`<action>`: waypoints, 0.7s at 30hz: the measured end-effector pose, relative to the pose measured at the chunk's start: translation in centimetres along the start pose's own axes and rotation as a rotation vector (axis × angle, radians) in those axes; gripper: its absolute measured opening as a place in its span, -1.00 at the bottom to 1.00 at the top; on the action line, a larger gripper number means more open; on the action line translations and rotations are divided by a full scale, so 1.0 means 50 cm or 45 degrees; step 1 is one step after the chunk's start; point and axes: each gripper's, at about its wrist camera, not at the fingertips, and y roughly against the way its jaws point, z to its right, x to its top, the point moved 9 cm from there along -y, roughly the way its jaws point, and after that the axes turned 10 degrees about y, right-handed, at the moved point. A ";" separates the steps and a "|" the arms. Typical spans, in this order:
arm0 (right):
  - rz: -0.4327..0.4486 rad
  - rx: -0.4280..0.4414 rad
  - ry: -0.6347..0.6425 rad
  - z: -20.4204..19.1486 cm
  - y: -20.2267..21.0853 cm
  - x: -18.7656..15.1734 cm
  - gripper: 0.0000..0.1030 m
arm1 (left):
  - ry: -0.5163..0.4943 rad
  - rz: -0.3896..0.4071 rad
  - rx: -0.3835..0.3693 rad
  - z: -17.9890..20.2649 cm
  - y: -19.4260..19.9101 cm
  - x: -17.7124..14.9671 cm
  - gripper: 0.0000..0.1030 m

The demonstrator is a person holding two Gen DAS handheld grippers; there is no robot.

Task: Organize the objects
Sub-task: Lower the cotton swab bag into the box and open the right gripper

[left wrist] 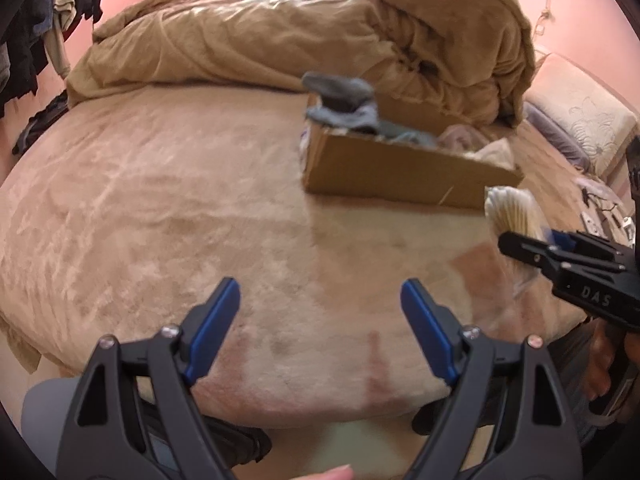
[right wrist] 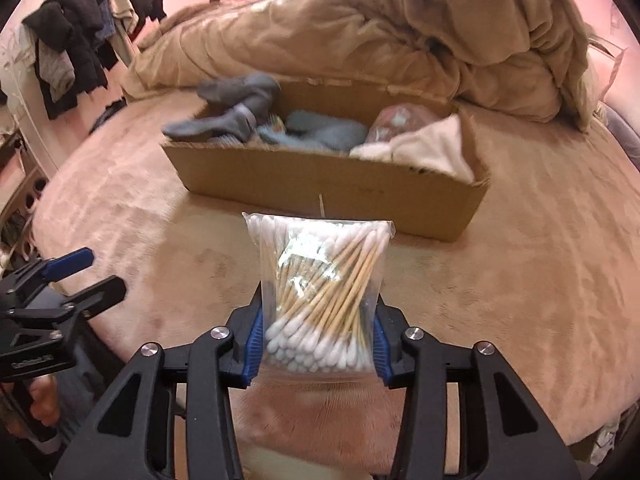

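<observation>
My right gripper (right wrist: 318, 344) is shut on a clear bag of cotton swabs (right wrist: 320, 288) and holds it above the bed, in front of the cardboard box (right wrist: 320, 184). The box holds grey socks (right wrist: 240, 116), a blue-grey cloth, a pinkish wrapped item and a white cloth. In the left wrist view the right gripper (left wrist: 516, 246) and the bag of cotton swabs (left wrist: 512, 210) show at the right edge, and the box (left wrist: 400, 168) sits ahead. My left gripper (left wrist: 320, 320) is open and empty over the bed's front edge; it also shows in the right wrist view (right wrist: 96, 276).
A beige plush bed cover (left wrist: 160, 208) carries everything. A crumpled tan blanket (left wrist: 320, 32) is piled behind the box. A pillow (left wrist: 580, 120) lies at the right. Dark clothes (right wrist: 88, 32) hang on a rack at the left. Small items (left wrist: 604, 212) lie at the far right.
</observation>
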 end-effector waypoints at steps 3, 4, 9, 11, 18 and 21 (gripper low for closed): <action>0.062 -0.001 -0.004 0.002 0.049 0.031 -0.11 | -0.025 0.034 -0.023 0.024 0.025 0.021 0.63; 0.081 -0.002 -0.004 0.003 0.059 0.042 -0.11 | -0.031 0.045 -0.033 0.030 0.031 0.027 0.63; 0.165 -0.007 0.007 0.010 0.111 0.095 -0.11 | -0.052 0.109 -0.089 0.066 0.053 0.084 0.63; 0.177 -0.005 0.015 0.012 0.116 0.114 -0.11 | -0.060 0.125 -0.122 0.079 0.057 0.107 0.63; 0.206 -0.008 0.030 0.026 0.112 0.176 -0.11 | -0.076 0.240 -0.080 0.075 0.045 0.206 0.64; 0.209 -0.015 0.027 0.035 0.096 0.202 -0.11 | -0.066 0.263 -0.065 0.061 0.023 0.239 0.64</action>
